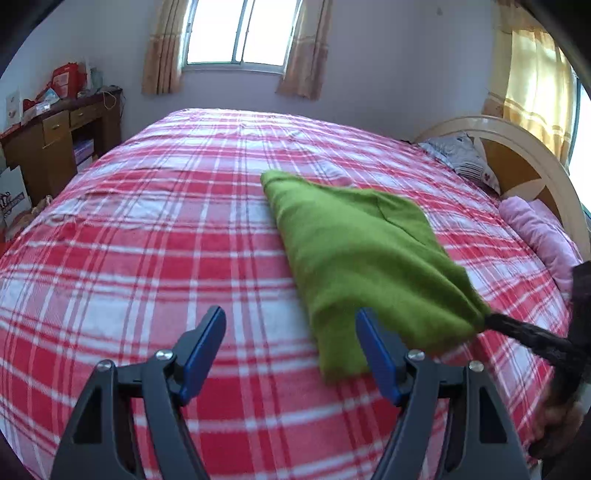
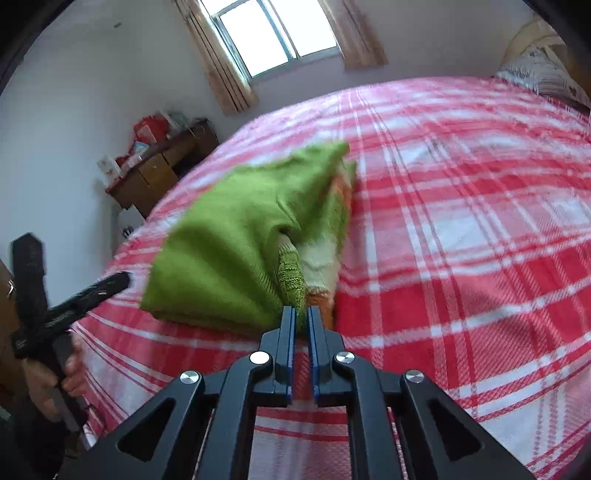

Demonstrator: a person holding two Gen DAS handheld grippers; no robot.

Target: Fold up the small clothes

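A small green knitted garment (image 1: pixel 364 254) with orange and white stripes lies partly folded on the red plaid bed (image 1: pixel 147 240). My right gripper (image 2: pixel 302 314) is shut on a corner of the garment (image 2: pixel 236 240) and holds that corner lifted over the rest. In the left wrist view the right gripper (image 1: pixel 491 321) shows as a dark arm at the garment's near right corner. My left gripper (image 1: pixel 290 321) is open and empty, just left of the garment's near edge. It also shows in the right wrist view (image 2: pixel 122 282), apart from the cloth.
A wooden desk (image 1: pixel 55 144) with clutter stands left of the bed. Pillows (image 1: pixel 461 155) and a pink roll (image 1: pixel 539 232) lie at the headboard (image 1: pixel 517 147) on the right. A window (image 1: pixel 240 33) is in the far wall.
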